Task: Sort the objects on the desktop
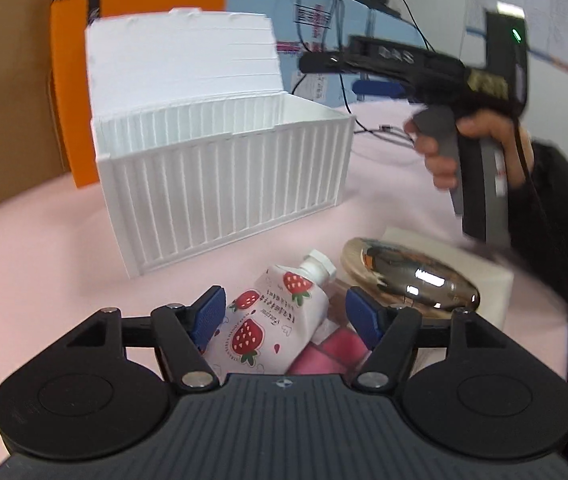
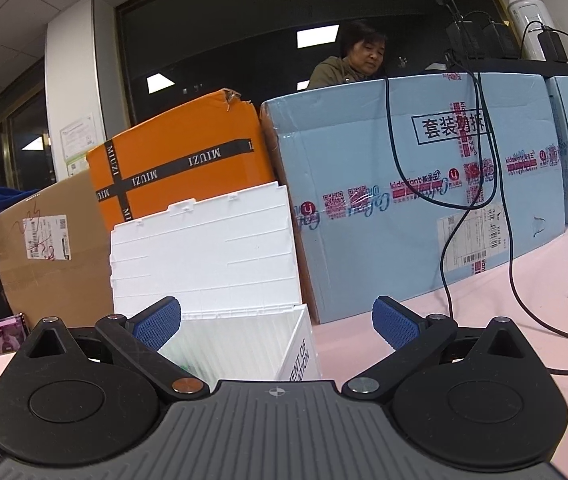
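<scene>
In the left wrist view my left gripper (image 1: 288, 316) is open, its blue pads straddling a white hand cream tube (image 1: 267, 320) printed with strawberries. The tube lies on the pink tablecloth, cap pointing away, partly over a pink flat item (image 1: 336, 348). A shiny metallic oval case (image 1: 412, 276) rests on a white block (image 1: 492, 280) just right of it. Behind stands a white ribbed storage box (image 1: 223, 188) with its lid up. My right gripper (image 2: 275, 324) is open and empty, hovering over that white box (image 2: 203, 248). A hand holds the right gripper (image 1: 312, 62) above the table.
Orange carton (image 2: 179, 168), brown cardboard box (image 2: 43, 248) and light blue cartons (image 2: 404, 200) wall off the table's far side. Black cables (image 2: 524, 300) trail over the pink cloth at right. A phone (image 2: 3, 338) lies at the left. A person sits behind the cartons.
</scene>
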{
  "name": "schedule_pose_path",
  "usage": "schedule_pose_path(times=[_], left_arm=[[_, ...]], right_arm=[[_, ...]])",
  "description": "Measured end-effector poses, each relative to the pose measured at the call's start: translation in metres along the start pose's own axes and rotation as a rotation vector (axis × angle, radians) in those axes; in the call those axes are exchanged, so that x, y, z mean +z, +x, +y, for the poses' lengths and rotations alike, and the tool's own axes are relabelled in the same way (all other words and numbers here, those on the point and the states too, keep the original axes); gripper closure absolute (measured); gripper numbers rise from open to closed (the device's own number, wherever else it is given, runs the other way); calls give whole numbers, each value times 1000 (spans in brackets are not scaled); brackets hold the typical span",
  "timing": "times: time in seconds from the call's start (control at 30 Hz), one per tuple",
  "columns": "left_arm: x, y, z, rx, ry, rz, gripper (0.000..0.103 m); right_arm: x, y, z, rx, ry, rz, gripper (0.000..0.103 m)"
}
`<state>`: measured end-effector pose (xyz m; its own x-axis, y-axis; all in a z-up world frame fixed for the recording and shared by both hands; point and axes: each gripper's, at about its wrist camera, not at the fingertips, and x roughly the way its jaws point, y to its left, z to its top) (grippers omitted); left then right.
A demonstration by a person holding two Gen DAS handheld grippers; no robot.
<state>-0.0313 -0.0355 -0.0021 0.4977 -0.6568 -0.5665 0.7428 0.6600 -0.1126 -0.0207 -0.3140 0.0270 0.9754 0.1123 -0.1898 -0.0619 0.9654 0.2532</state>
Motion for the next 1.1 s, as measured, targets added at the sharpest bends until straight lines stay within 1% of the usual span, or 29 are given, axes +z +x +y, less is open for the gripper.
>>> schedule_pose_path(times=[0.07,0.13,0.2,0.37,0.43,0.5,0.73,0.87,0.97,1.1], left_arm=[[-1,3,6,-9,-44,-2,45],[0,5,10,-11,-69,-3,58],[1,6,12,-18,-88,-10,65],[6,6,5,15,-43,-18,79],[9,5,5,37,-40,-39,89],[11,4,6,59,-42,-44,92],[8,20,11,164,-29,37,92],[11,23,12,166,-37,31,93],[11,24,11,163,-44,18,100],[13,18,5,174,-24,-5,100]], right_arm=[[-1,1,1,4,-3,9,0],[-2,2,2,6,-4,12,0],[-2,2,2,9,-4,15,0],[-4,2,3,13,-8,21,0],[-5,2,3,14,-10,20,0],[-5,1,4,16,-10,21,0],[-5,1,3,15,-7,17,0],[-6,1,2,13,-7,20,0],[-6,2,1,14,-3,27,0],[-7,2,2,20,-7,29,0]])
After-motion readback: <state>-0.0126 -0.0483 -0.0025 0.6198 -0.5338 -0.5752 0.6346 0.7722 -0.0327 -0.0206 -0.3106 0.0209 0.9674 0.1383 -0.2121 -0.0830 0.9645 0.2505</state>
